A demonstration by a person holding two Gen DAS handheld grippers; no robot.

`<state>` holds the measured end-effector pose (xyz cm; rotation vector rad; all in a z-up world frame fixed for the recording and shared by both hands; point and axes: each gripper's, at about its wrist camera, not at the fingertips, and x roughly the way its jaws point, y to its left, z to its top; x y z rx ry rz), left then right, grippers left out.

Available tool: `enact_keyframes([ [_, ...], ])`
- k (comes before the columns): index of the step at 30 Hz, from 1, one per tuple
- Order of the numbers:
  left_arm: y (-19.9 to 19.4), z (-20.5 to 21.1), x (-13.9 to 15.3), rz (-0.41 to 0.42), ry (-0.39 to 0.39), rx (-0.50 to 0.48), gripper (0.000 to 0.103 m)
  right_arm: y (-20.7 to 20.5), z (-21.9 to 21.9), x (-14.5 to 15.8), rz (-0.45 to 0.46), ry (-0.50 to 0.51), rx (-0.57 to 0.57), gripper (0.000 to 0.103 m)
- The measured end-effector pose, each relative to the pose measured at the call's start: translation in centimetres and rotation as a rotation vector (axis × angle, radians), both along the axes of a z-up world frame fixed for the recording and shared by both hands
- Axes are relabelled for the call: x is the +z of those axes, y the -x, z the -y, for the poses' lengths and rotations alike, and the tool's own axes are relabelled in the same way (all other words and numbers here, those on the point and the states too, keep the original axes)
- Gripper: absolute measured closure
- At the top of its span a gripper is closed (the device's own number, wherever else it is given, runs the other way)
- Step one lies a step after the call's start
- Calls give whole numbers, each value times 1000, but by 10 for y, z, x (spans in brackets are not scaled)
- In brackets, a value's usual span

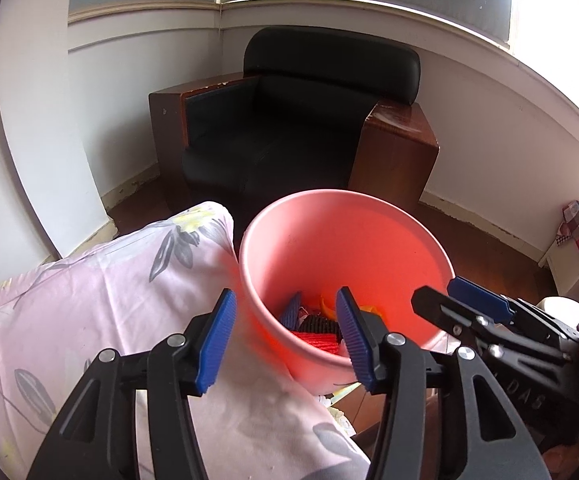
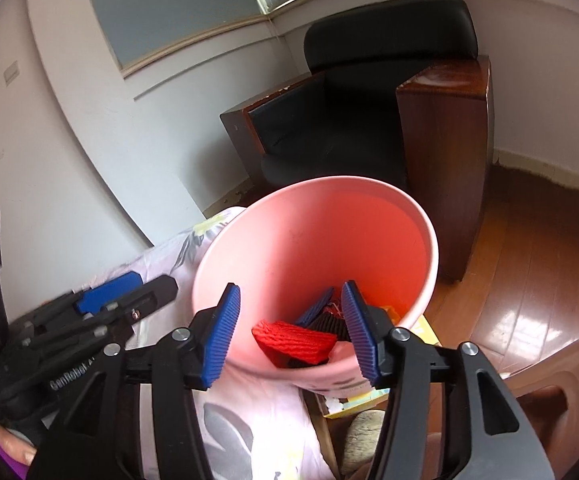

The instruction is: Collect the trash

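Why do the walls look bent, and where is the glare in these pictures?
Both wrist views use fisheye lenses, so straight walls curve. Left wrist view: the window is blown out white. Right wrist view: light glares off the wooden floor, and the pink bin glows orange inside.

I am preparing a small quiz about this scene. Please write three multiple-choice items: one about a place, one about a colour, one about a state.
1. Where does the red ribbed piece lie?
A. inside the bucket
B. on the armchair
C. on the floor

2. What colour is the bucket?
A. green
B. pink
C. white

3. How is the right hand-held gripper?
A. shut on the bucket's rim
B. shut on a bottle
C. open, holding nothing

Answers:
1 A: it sits at the bucket's bottom among other scraps.
2 B: rim and walls show pink in both views.
3 C: its blue pads stand apart, gripping nothing.
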<state>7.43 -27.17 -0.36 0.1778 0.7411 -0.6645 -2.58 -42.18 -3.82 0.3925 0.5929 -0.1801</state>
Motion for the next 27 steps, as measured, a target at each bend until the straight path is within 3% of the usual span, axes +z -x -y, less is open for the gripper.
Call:
enact_keyframes([
  [5,12,-17,10,31,21,9,51,14,-21,9,23,69,4,49],
  [7,17,-24,14,37,32,19,46,17,-28,9,22,67,19,48],
  [10,23,-36,20,40,52,33,44,22,-40,10,17,71,46,41],
  [27,46,-83,29,49,93,73,44,35,-69,18,12,129,38,40],
])
